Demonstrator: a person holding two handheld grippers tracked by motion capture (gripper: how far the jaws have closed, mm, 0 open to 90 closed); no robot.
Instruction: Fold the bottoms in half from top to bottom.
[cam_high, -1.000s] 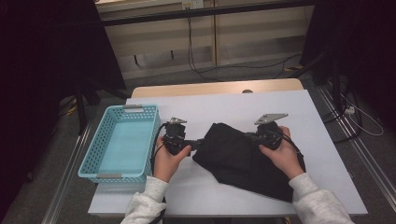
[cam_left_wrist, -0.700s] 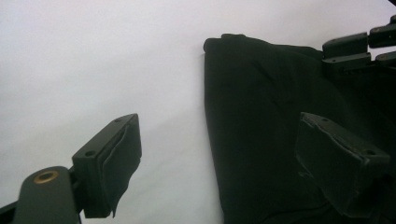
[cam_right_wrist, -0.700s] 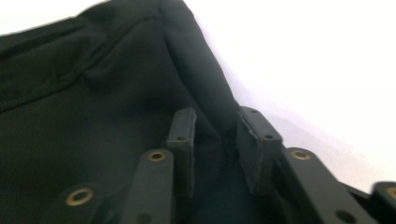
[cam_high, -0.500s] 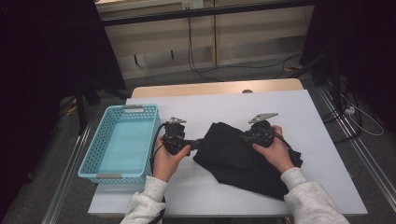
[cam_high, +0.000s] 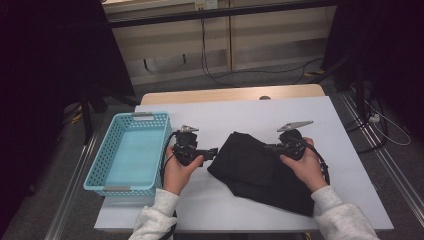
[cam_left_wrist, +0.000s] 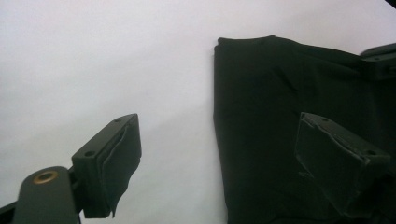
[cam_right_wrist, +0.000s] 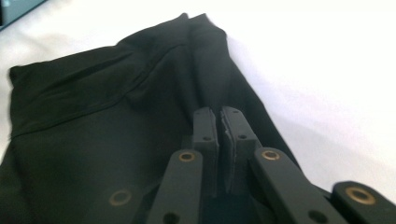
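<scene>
So the big white table has a black garment spread out flat in the middle, looks like it's already folded over once or twice, and my guess is it's laid there so both hands can get at opposite edges. Off to the person's left sits a light blue plastic basket, empty, parked right beside the cloth, which I'd bet is where the thing ends up once it's folded small enough. The right gripper is over the upper right part of the cloth, and in the right gripper view its jaws have just been closing; they're pressed together now right at a raised ridge in the fabric, so it looks like it's pinching a bit of that fold, though how much cloth is actually caught between them is hard to tell. The left gripper is hovering at the cloth's left edge with its jaws spread wide, one on the table side and one over the fabric, nothing clamped yet; seems lined up to grab that edge. As for brands or labels: nothing readable anywhere, no tag on the garment, no print on the basket.
</scene>
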